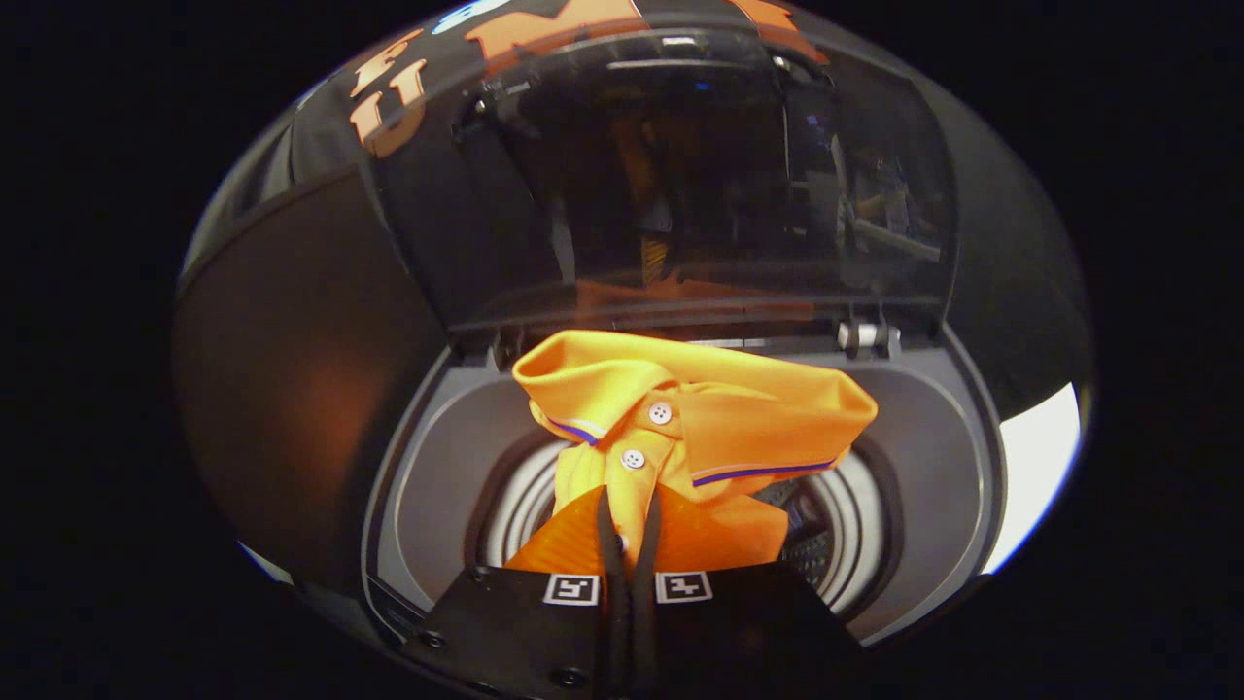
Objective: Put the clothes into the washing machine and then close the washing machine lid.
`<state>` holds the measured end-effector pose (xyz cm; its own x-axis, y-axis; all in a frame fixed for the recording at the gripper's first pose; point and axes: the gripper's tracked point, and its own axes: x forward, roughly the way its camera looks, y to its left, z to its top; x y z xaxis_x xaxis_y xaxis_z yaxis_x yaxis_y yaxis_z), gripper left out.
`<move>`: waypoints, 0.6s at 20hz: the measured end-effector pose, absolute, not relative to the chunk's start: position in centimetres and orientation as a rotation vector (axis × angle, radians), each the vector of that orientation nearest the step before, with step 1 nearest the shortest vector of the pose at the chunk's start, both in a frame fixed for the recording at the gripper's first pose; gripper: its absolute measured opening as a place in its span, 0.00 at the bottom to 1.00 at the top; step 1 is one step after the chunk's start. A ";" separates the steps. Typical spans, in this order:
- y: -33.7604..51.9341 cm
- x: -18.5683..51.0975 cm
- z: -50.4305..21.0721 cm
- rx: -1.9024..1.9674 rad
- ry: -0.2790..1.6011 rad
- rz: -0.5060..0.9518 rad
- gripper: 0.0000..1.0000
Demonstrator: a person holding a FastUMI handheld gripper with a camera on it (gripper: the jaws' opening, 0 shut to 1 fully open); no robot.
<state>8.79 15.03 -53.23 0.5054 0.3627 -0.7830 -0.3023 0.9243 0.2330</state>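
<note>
An orange polo shirt with white buttons and a purple-striped collar hangs bunched from my gripper, whose fingers are shut on its placket. The shirt dangles over the round opening of a top-loading washing machine, above the ribbed metal drum. The machine's dark tinted lid stands raised behind the shirt, hinged at the back edge.
A grey plastic rim rings the drum opening. The lid's hinge sits at the back right. A dark panel rises to the left of the machine, and a bright white patch shows to the right.
</note>
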 end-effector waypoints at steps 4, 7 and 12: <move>14.5 8.0 -55.3 0.112 1.049 0.350 0.08; 14.3 7.5 -57.1 0.099 1.150 0.320 0.07; 14.4 7.9 -59.0 0.077 1.266 0.283 0.08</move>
<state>7.94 14.37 -59.02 0.2705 0.2521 -0.9291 -0.1675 0.9627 0.2125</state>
